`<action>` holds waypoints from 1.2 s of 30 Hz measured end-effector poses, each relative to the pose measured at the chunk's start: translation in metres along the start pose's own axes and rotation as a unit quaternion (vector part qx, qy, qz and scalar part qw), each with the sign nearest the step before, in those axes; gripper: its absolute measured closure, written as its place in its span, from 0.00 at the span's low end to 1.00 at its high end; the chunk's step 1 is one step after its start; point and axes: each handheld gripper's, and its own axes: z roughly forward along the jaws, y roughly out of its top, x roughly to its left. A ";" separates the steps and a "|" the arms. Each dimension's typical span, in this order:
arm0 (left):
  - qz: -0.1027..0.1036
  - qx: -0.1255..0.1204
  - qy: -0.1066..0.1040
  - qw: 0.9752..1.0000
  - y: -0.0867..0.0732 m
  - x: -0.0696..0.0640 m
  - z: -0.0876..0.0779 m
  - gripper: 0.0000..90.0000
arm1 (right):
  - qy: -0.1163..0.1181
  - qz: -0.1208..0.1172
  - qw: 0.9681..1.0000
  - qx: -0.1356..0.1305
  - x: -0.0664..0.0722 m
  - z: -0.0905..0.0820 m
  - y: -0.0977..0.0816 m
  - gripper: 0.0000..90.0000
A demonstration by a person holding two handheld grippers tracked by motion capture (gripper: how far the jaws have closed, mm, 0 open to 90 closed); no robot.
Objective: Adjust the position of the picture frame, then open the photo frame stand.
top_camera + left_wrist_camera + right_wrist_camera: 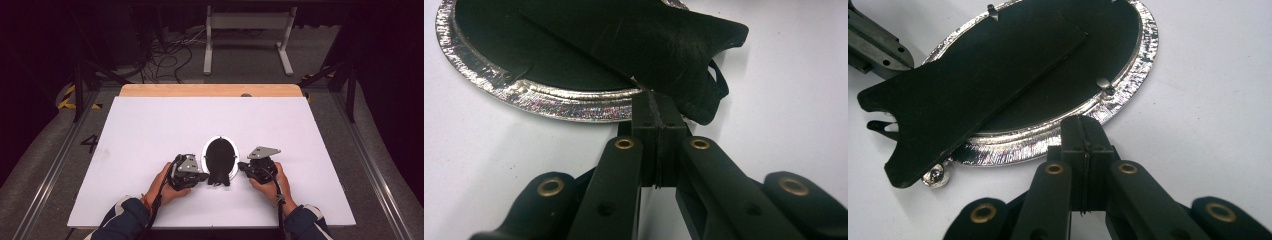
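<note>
An oval picture frame [220, 156] lies face down on the white table [150, 130], with a silver rim [549, 102] [1143, 60] around a black back. A black easel stand [639, 45] [978, 85] lies along the back and sticks out past the near end. My left gripper [203, 176] [656, 100] is shut, its tips at the rim just under the stand's edge; nothing shows between the jaws. My right gripper [243, 165] [1083, 124] is shut too, tips touching the rim on the other side. The left gripper's jaw [873, 47] also appears at the upper left of the right gripper view.
Small metal clips [1104, 84] hold the back panel in the rim. A silver ball foot [937, 175] and a thin black loop [720, 82] sit at the frame's near end. Past the table's wooden far edge [210, 90] the floor holds cables and a white stand [247, 30].
</note>
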 end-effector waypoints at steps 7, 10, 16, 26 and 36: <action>0.003 0.000 -0.002 1.000 0.001 0.001 0.001 1.00 | 0.000 0.004 1.000 -0.003 -0.001 0.000 -0.001 1.00; 0.002 -0.001 -0.004 1.000 0.000 0.002 0.000 0.99 | 0.001 0.002 1.000 -0.002 -0.001 -0.001 -0.001 1.00; 0.016 -0.019 0.008 1.000 -0.006 0.006 -0.022 0.92 | -0.015 0.002 1.000 -0.018 -0.005 -0.010 -0.003 1.00; -0.001 -0.046 0.053 0.998 -0.035 0.016 -0.068 0.75 | 0.019 -0.009 0.999 -0.033 -0.011 -0.028 -0.006 0.92; -0.025 -0.048 0.088 0.995 -0.066 0.013 -0.095 0.49 | 0.031 -0.010 0.999 -0.040 -0.015 -0.037 -0.004 0.84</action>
